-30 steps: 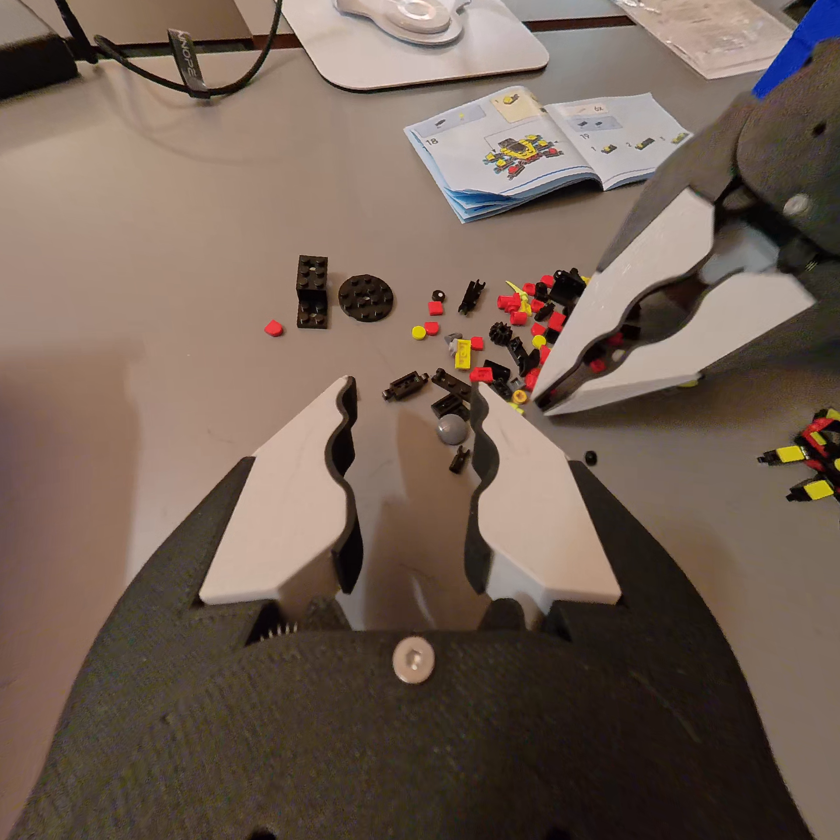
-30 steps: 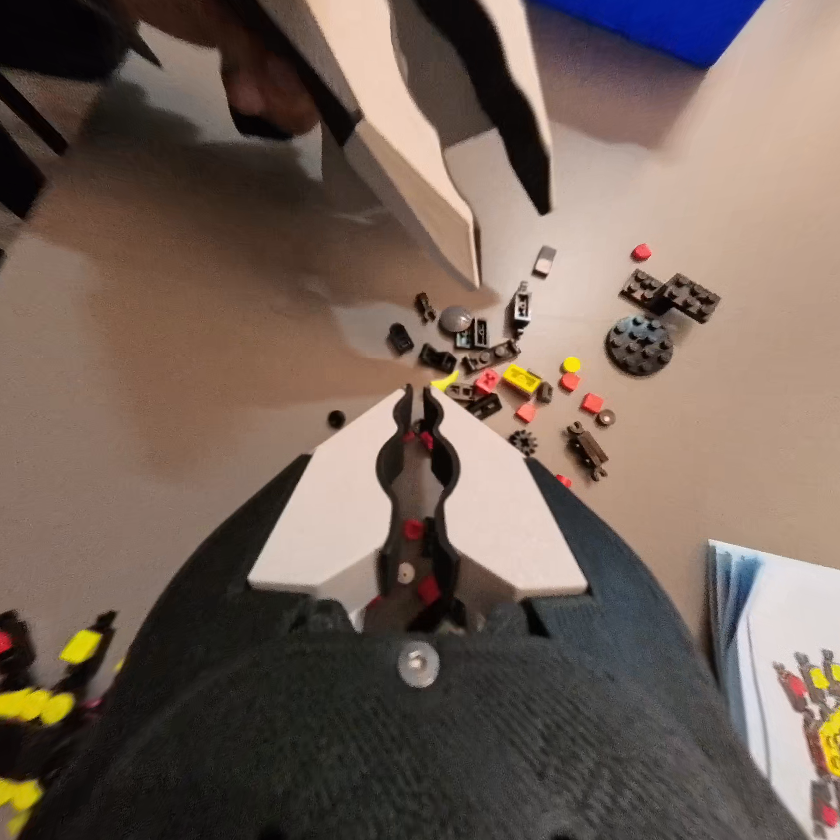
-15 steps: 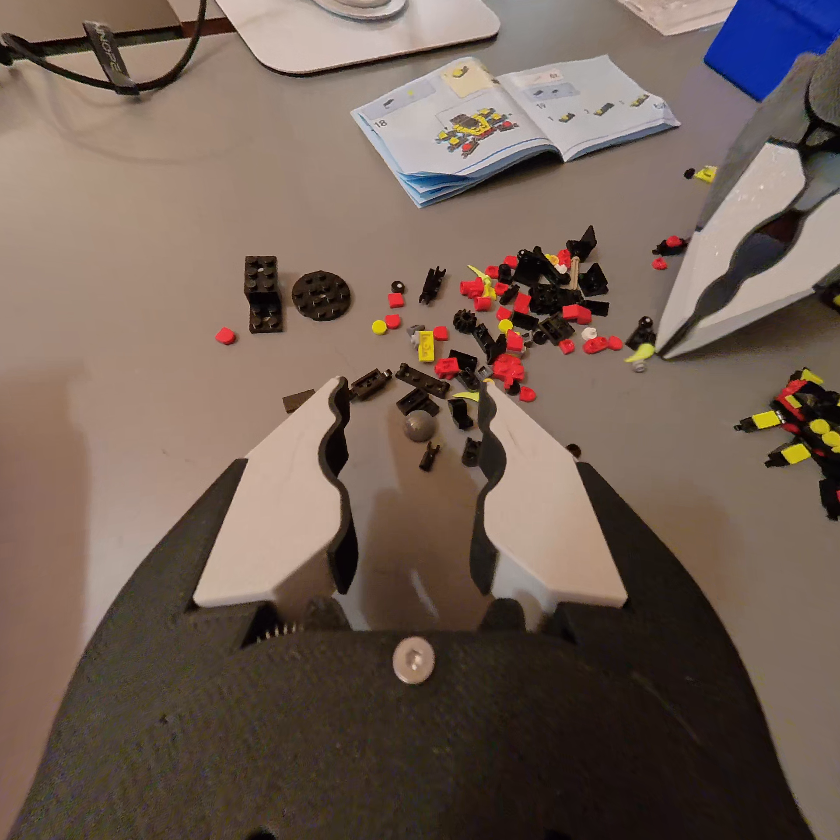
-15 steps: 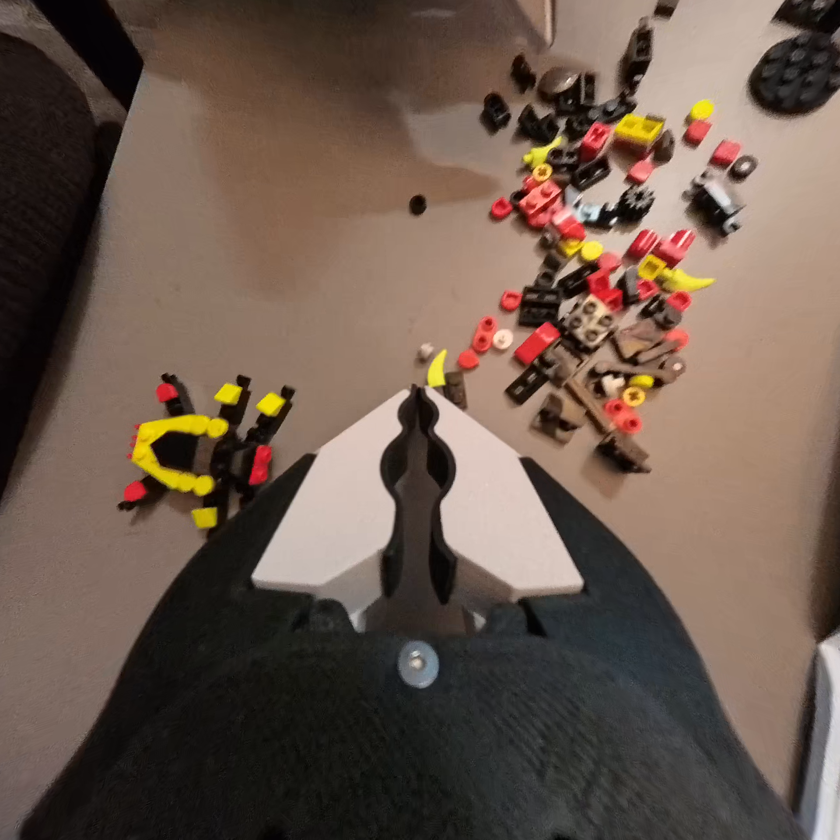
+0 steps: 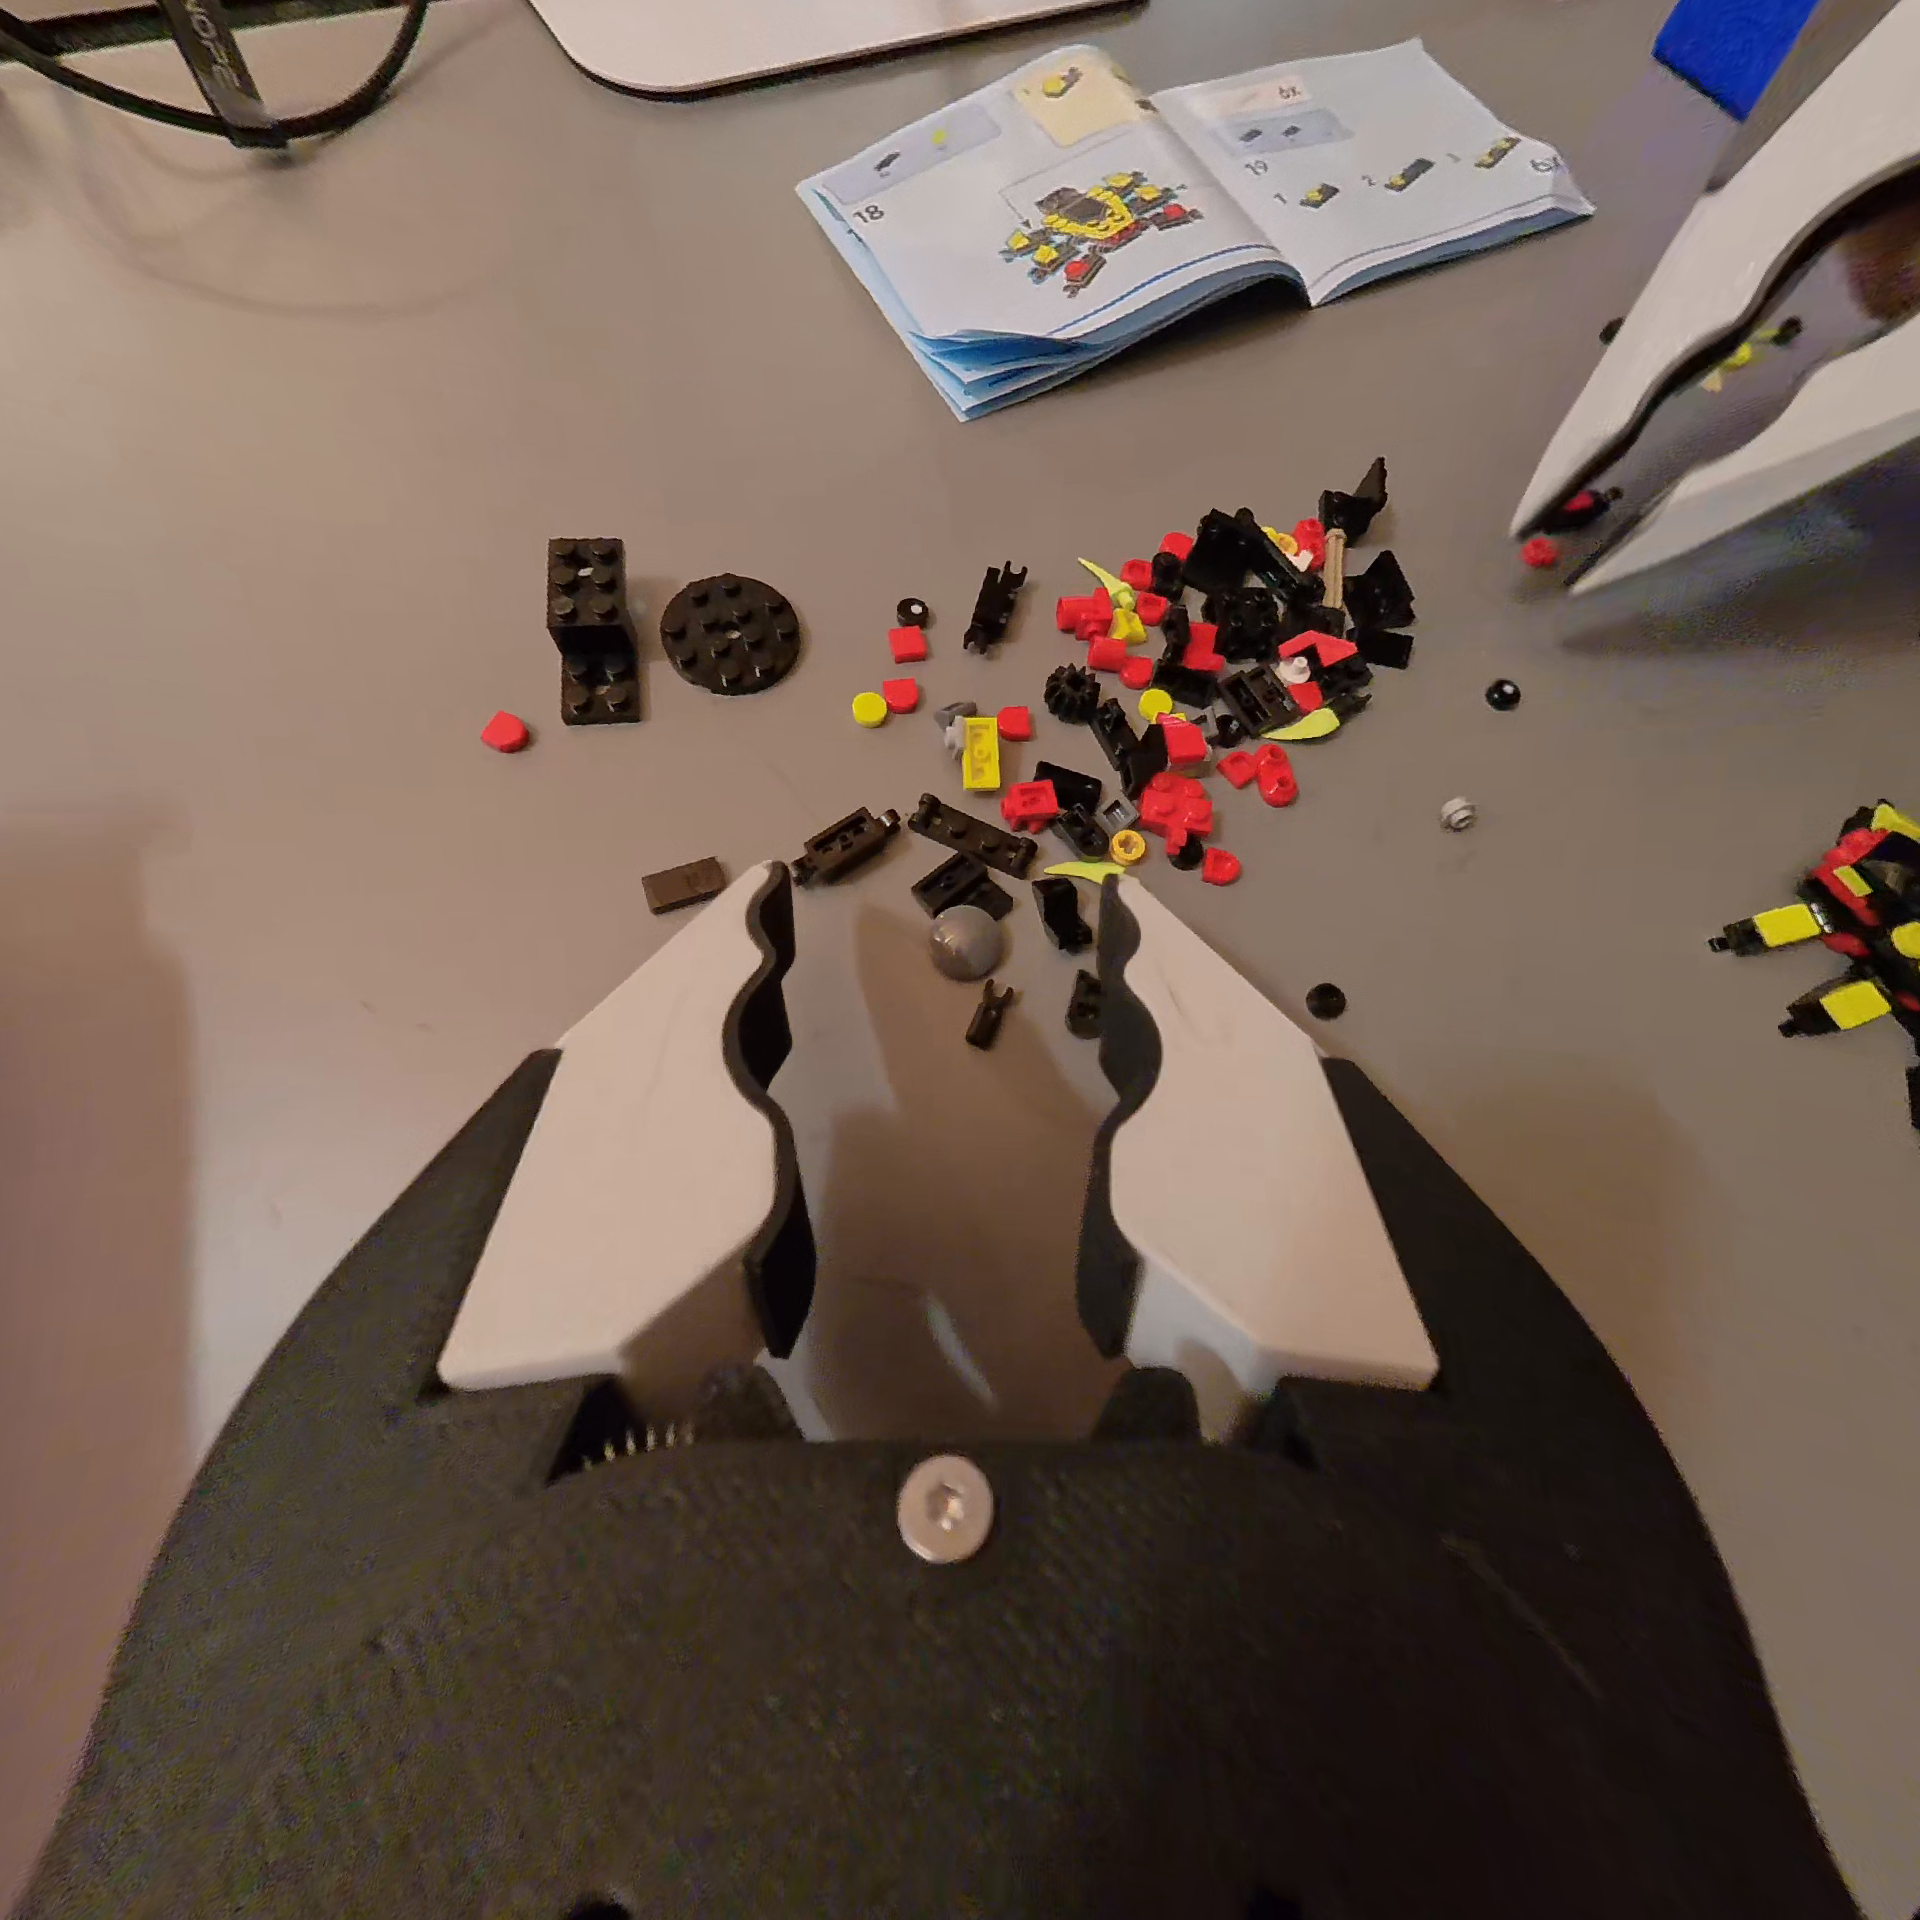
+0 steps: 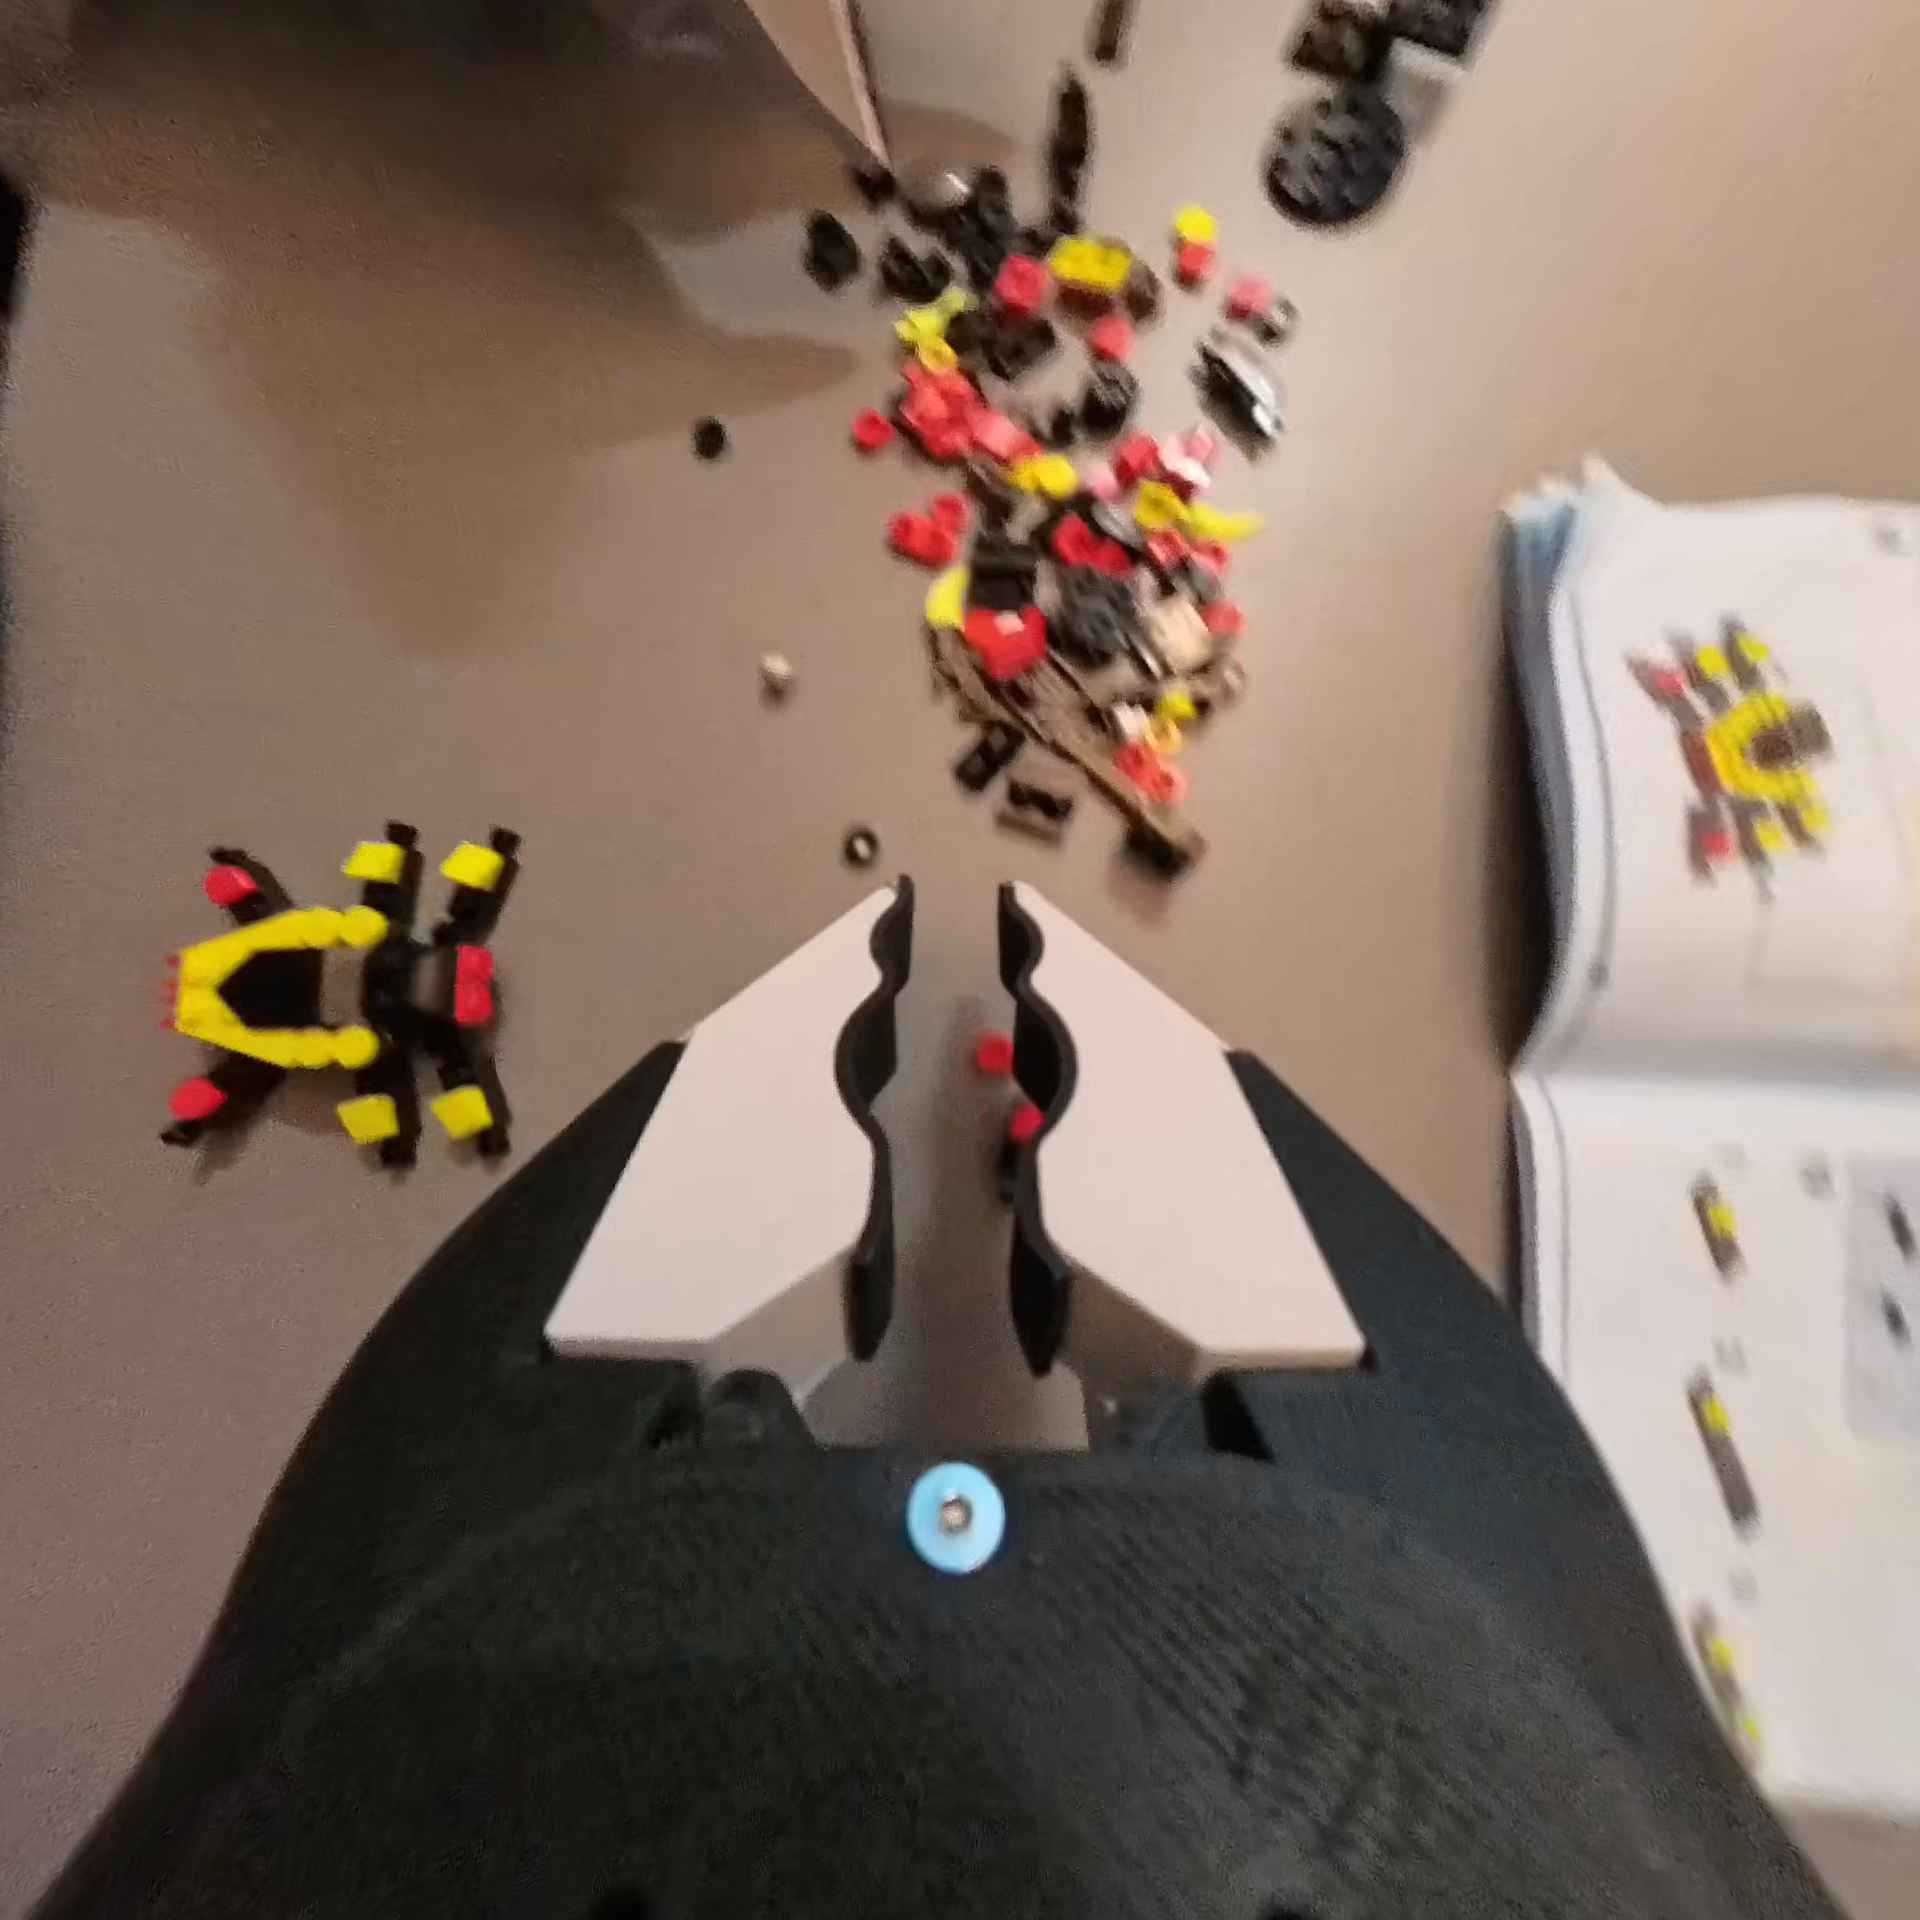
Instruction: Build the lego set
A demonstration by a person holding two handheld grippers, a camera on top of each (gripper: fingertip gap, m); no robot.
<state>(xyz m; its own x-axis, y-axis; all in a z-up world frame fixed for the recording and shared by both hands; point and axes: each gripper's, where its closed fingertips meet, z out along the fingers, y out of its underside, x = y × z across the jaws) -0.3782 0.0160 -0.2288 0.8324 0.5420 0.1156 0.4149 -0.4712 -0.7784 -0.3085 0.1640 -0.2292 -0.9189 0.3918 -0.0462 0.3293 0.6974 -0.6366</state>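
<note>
Lego build point(image 6: 332, 987) sits on the grey table point(image 5: 312, 468), left of centre in the right wrist view; loose pieces point(image 5: 1195, 675) piled mid-frame in the left wrist view.

Left gripper point(image 5: 940, 883): fingers spread wide, holding nothing, tips low over the near edge of the pile; a grey dome piece point(image 5: 964, 940) and a few small black bits lie on the table between them. Right gripper point(image 6: 951, 888): fingers parted by a narrow gap, nothing pinched; two small red pieces point(image 6: 992, 1051) show in the gap by its right finger, contact unclear. Right wrist view is motion-blurred, so the pile is hard to read. Build is cut off at the right edge of the left wrist view. Its long axis runs left-right in the right wrist view, yellow curved end toward frame left. Open instruction booklet point(image 5: 1195, 208) upper right in the left wrist view.
</note>
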